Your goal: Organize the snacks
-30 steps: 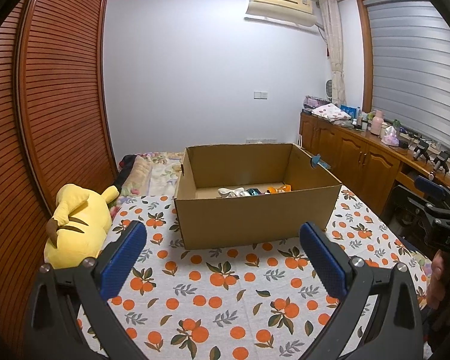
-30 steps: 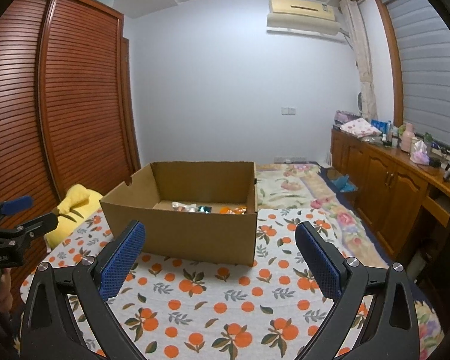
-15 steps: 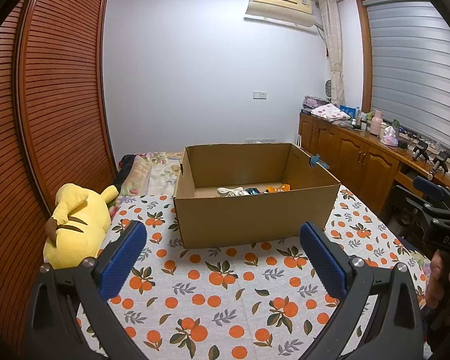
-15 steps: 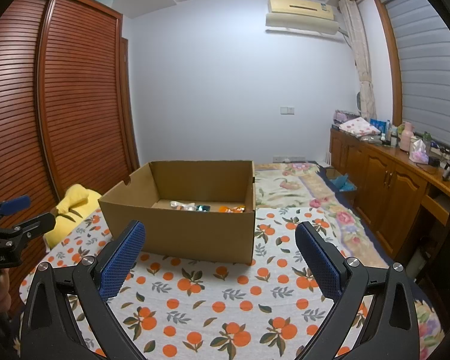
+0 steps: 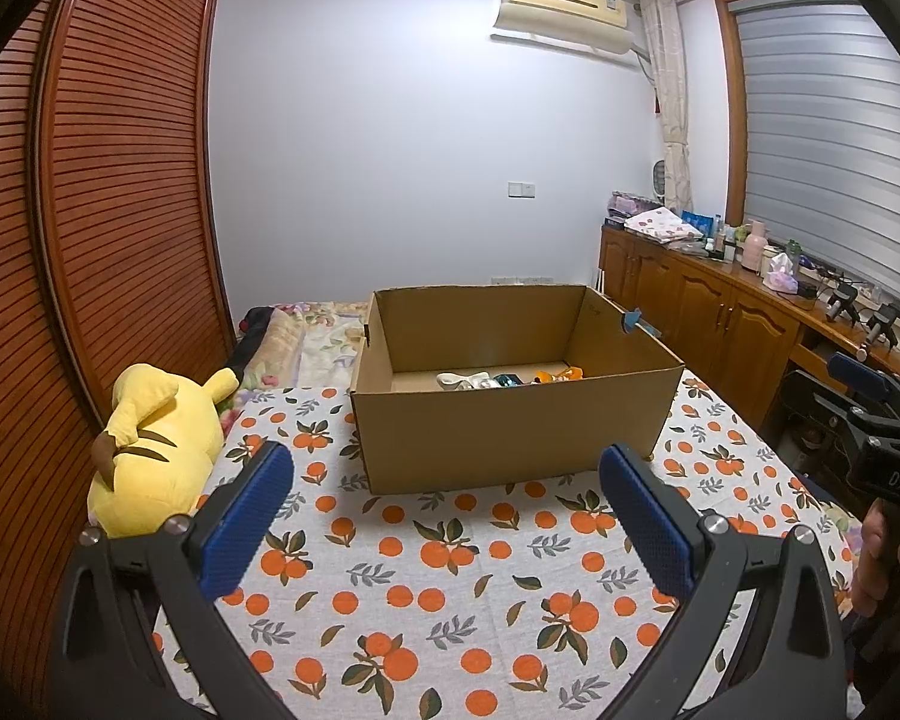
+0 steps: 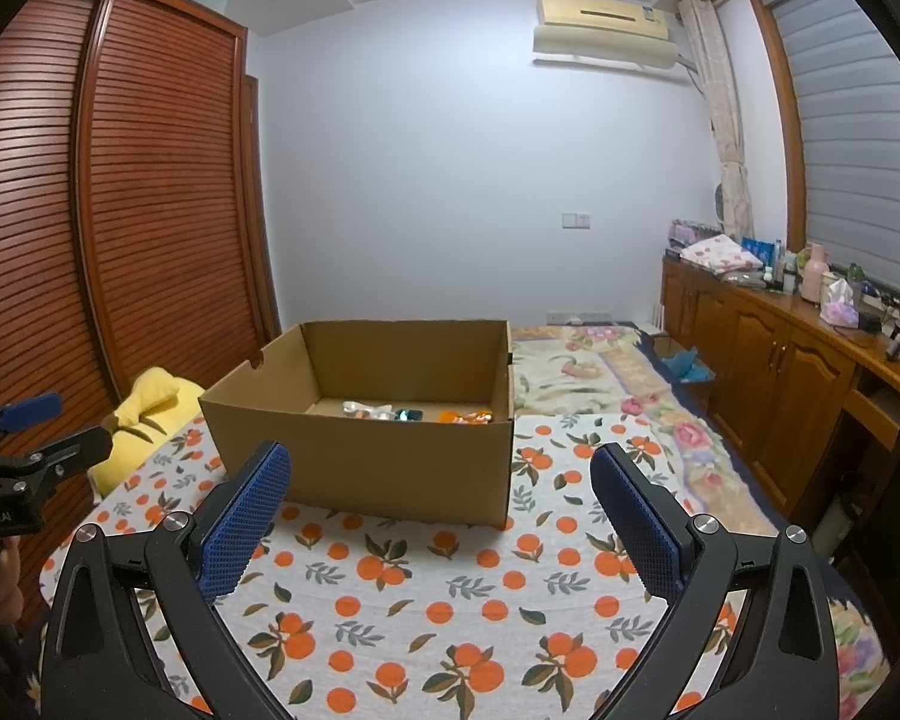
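An open cardboard box (image 5: 510, 438) stands on the orange-print cloth (image 5: 450, 570); it also shows in the right wrist view (image 6: 366, 468). Inside at its far side lie several snack packs (image 5: 504, 379), white, teal and orange, also seen in the right wrist view (image 6: 414, 414). My left gripper (image 5: 447, 525) is open and empty, held above the cloth in front of the box. My right gripper (image 6: 441, 519) is open and empty, also in front of the box. Each gripper shows at the other view's edge.
A yellow plush toy (image 5: 156, 444) lies at the cloth's left edge by the slatted wardrobe (image 5: 90, 240). A wooden sideboard (image 5: 726, 324) with clutter runs along the right wall. A floral bedspread (image 6: 594, 360) lies beyond the box.
Both grippers have drawn back slightly from the box and stay open. The box and snacks have not moved.
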